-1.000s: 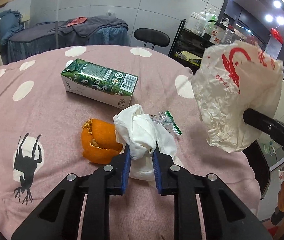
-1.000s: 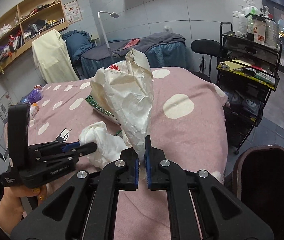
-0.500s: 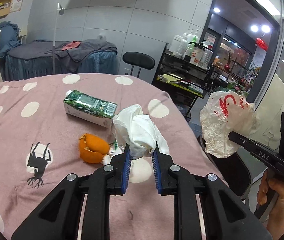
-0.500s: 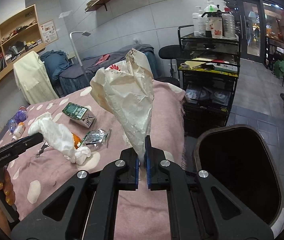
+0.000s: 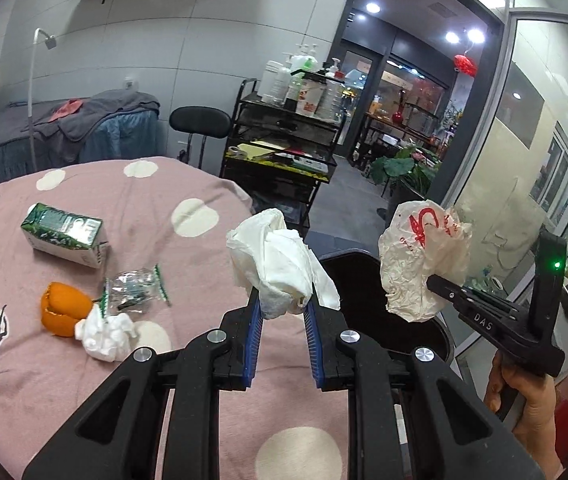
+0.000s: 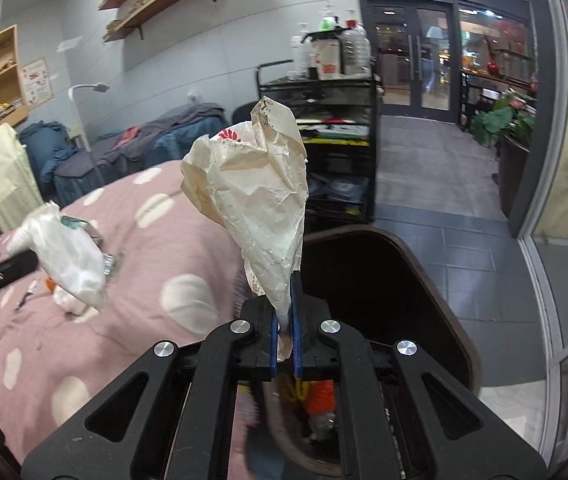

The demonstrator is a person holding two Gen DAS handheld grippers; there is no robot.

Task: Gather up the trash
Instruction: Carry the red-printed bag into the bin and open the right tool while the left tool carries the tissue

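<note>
Left wrist view: the left tool pinches one white tissue wad, level with the bin rim at 3 o'clock. Carry it fully over the opening before releasing. On the bed remain one carton, one orange peel, one wrapper, one small tissue.

Right wrist view: the right tool is pressed together on one crumpled bag (above the bin); release straight down.

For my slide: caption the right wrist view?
Right gripper carries crumpled paper bag over dark bin.
</note>
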